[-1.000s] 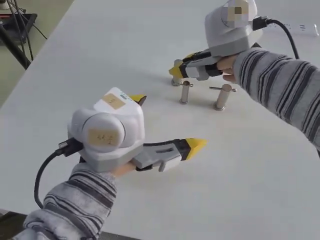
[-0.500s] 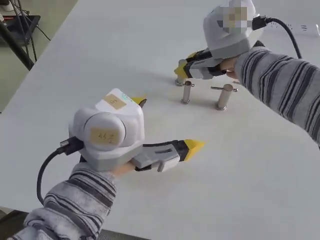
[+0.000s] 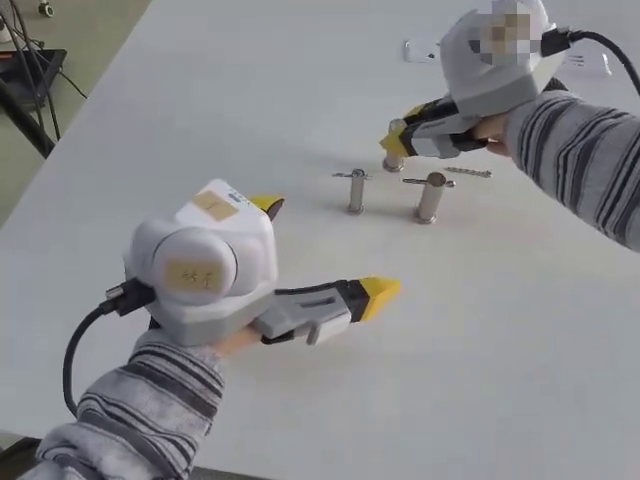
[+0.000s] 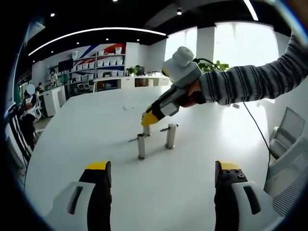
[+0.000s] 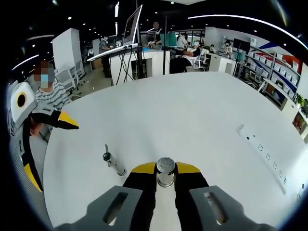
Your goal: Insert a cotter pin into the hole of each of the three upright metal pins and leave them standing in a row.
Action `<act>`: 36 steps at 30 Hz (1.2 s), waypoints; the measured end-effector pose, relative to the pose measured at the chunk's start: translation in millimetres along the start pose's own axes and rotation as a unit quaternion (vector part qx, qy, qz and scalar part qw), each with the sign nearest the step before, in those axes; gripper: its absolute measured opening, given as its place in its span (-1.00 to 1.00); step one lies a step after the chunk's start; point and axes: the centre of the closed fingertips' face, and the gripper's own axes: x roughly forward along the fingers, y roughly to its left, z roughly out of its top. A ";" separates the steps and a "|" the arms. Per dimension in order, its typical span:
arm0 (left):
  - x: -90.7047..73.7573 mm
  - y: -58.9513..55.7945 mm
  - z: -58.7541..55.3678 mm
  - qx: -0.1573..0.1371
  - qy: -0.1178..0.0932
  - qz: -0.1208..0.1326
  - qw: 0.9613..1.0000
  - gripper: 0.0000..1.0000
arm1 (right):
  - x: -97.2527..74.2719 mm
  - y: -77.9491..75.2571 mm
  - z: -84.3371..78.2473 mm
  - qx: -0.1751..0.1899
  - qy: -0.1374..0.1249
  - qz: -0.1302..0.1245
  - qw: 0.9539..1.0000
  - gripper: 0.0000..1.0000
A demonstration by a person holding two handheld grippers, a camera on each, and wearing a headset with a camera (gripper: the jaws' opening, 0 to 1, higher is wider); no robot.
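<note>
Three upright metal pins stand on the white table. The front two, a thin pin (image 3: pixel 357 190) and a thicker pin (image 3: pixel 430 197), each have a cotter pin through the top. My right gripper (image 3: pixel 396 148) is shut on the back pin (image 3: pixel 393 160), which sits between its yellow-tipped jaws in the right gripper view (image 5: pixel 165 174). A loose cotter pin (image 3: pixel 468 172) lies on the table just right of that gripper. My left gripper (image 3: pixel 325 247) hovers open and holds nothing, nearer the person, facing the pins (image 4: pixel 141 146).
A white power strip (image 5: pixel 262 147) lies on the far right of the round table (image 3: pixel 200 100). Desks, shelves and seated people are in the room beyond. The table's left edge drops to a floor with cables (image 3: pixel 30 60).
The head camera has shifted. My right gripper and its pin now sit further right relative to the two front pins, between them rather than left of them. The left gripper has barely moved.
</note>
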 end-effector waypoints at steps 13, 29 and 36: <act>-5.8 -9.6 8.6 0.004 -0.008 -0.012 1.000 0.91 | -43.1 -17.8 -47.7 0.019 0.025 -0.032 0.999 -0.84; -12.1 -16.9 14.7 0.007 -0.011 -0.018 1.000 0.97 | -82.7 -3.3 -83.2 0.033 0.039 -0.047 0.998 -0.84; -14.7 -19.5 15.1 0.014 -0.007 -0.018 1.000 0.97 | -90.6 12.9 -85.7 0.028 0.037 -0.040 0.998 -0.84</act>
